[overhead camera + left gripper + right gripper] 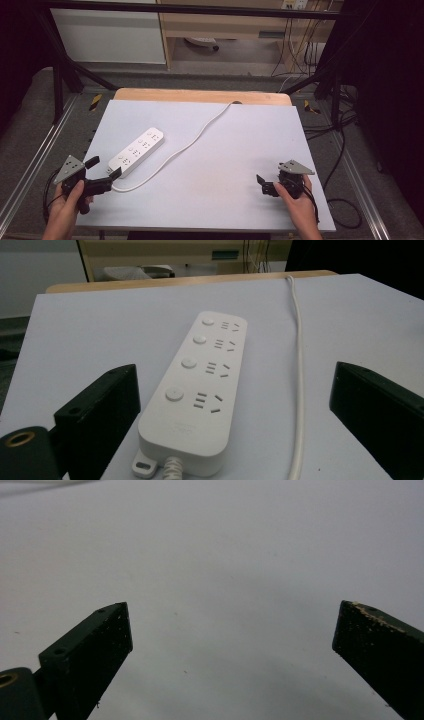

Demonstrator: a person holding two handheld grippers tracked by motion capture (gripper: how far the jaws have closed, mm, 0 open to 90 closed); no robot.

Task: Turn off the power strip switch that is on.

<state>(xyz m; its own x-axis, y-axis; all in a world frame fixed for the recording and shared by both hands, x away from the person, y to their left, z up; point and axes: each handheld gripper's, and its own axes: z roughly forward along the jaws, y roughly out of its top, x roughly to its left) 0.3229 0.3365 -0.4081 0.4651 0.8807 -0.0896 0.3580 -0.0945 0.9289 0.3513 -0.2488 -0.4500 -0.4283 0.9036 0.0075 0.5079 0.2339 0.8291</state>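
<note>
The power strip [196, 390] has its cord cut off at the bottom edge in the left gripper view, and the socket markings are too small to read from the high view. The cord's [200, 135] far end drops behind the counter [200, 95], plug hidden.

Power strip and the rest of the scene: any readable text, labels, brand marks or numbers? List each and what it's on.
None can be read.
Power strip: a faint embossed mark near its cable end in the left gripper view, too blurred to read.
Yellow-and-black hazard markers beside the table: stripes, no lettering.
Left gripper and right gripper: no markings.
</note>
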